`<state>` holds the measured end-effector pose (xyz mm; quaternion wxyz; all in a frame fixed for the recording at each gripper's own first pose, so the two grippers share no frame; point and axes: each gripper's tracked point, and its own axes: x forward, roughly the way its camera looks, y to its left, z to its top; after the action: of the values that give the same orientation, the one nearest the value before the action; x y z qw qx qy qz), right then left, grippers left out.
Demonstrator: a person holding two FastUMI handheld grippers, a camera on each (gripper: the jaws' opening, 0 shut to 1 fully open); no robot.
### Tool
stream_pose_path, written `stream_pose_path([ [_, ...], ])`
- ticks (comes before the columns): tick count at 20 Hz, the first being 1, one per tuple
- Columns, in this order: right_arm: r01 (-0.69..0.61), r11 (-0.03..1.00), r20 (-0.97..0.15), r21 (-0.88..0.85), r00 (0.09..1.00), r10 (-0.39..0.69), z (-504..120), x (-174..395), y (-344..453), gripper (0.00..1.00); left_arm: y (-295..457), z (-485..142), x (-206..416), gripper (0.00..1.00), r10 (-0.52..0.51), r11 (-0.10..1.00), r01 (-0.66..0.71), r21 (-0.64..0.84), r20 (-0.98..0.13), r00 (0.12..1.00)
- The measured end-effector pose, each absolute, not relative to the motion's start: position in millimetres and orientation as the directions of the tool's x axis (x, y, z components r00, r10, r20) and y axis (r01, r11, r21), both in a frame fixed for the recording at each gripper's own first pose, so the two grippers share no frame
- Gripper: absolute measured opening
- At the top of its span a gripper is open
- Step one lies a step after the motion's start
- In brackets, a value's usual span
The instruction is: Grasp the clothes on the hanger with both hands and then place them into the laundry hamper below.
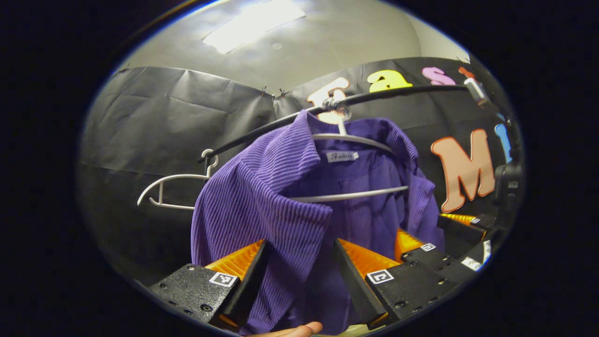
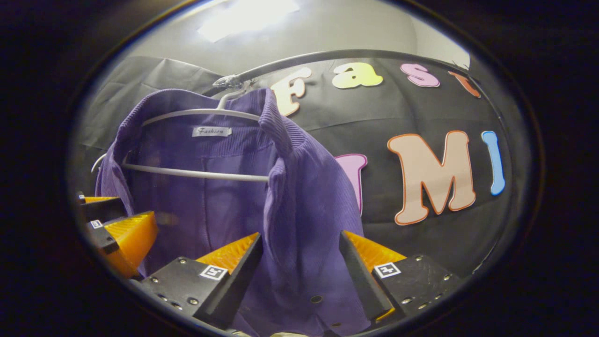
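Hanging purple shirt (image 1: 281, 206), black rail (image 1: 374, 96)

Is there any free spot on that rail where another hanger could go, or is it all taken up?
The rail looks bare between the empty white hanger and the hanger carrying the purple shirt. Around the shirt's front it is crowded: left gripper and right gripper both straddle the fabric, fingers apart.

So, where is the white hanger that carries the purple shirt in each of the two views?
Left gripper view: the white hanger is above the middle, slightly right, hooked on the dark rail, inside the collar of the purple shirt.
Right gripper view: the white hanger is in the upper left, inside the shirt's collar.
Shared landmark: the small white label just under the hanger's top bar.
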<state>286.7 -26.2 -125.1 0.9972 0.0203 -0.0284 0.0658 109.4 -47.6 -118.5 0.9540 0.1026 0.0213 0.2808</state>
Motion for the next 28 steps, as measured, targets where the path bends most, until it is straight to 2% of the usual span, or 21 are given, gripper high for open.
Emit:
stream_pose_path([
  [3,-0.118,0.992,0.085,0.046,0.99,0.114,-117.4,300.0,-25.6,0.96,-30.7,-115.9,113.0,0.89,0.595,0.768,-0.586,0.259,0.05,0.802],
  [4,-0.108,0.993,0.105,0.04,0.989,0.104,-112.7,304.0,-25.3,0.99,-23.5,-115.6,112.0,0.82,0.61,0.752,-0.602,0.271,0.061,0.79],
  [5,-0.09,0.995,0.117,0.034,0.989,0.086,-108.6,308.5,-26.1,0.98,-19.7,-113.1,113.2,0.76,0.614,0.745,-0.607,0.278,0.071,0.786],
  [6,-0.082,0.996,0.125,0.022,0.989,0.078,-106.1,312.8,-24.5,0.96,-17.5,-111.1,114.3,0.62,0.613,0.743,-0.609,0.278,0.083,0.786],
  [9,-0.074,0.996,0.112,0.044,0.991,0.068,-102.6,326.4,-21.5,0.96,-7.1,-100.9,115.4,0.47,0.609,0.746,-0.615,0.254,0.113,0.785],
  [12,-0.098,0.993,0.09,0.072,0.992,0.092,-100.3,335.0,-14.5,0.96,-12.6,-88.9,120.7,0.28,0.536,0.802,-0.55,0.234,0.127,0.835],
  [13,-0.077,0.995,0.082,0.069,0.994,0.071,-100.5,337.2,-17.8,0.73,-9.5,-83.8,117.8,0.24,0.532,0.803,-0.548,0.233,0.136,0.836],
  [15,-0.076,0.994,0.05,0.073,0.996,0.072,-99.7,338.4,-17.1,0.27,-10.7,-79.8,116.5,0.1,0.492,0.826,-0.509,0.243,0.132,0.86],
  [16,-0.083,0.992,0.037,0.09,0.996,0.08,-99.0,337.8,-13.5,0.17,-17.0,-74.3,115.0,0.02,0.454,0.842,-0.475,0.257,0.139,0.88],
  [17,-0.119,0.988,0.035,0.101,0.993,0.116,-97.2,332.5,-5.9,0.07,-22.8,-69.4,112.0,0.0,0.429,0.853,-0.453,0.26,0.145,0.892],
  [22,-0.12,0.988,0.0,0.093,0.993,0.121,-95.3,298.0,-13.0,0.02,-72.1,-40.5,74.2,0.0,0.205,0.945,-0.248,0.213,0.205,0.957],
  [24,-0.087,0.994,-0.001,0.061,0.996,0.087,-89.4,284.4,-21.8,0.03,-84.0,-29.8,55.7,0.01,0.136,0.971,-0.175,0.162,0.225,0.965],
  [25,-0.074,0.996,-0.004,0.042,0.997,0.074,-85.0,277.7,-25.7,0.07,-86.3,-25.7,48.1,0.0,0.104,0.981,-0.137,0.137,0.228,0.968],
  [26,-0.062,0.998,0.001,0.025,0.998,0.062,-80.1,271.7,-27.6,0.03,-84.0,-22.8,41.7,0.01,0.076,0.987,-0.105,0.121,0.227,0.971],
  [28,-0.03,1.0,0.01,-0.009,1.0,0.03,-69.3,257.6,-35.3,0.03,-76.7,-16.0,31.9,0.0,0.027,0.993,-0.053,0.108,0.226,0.974],
])
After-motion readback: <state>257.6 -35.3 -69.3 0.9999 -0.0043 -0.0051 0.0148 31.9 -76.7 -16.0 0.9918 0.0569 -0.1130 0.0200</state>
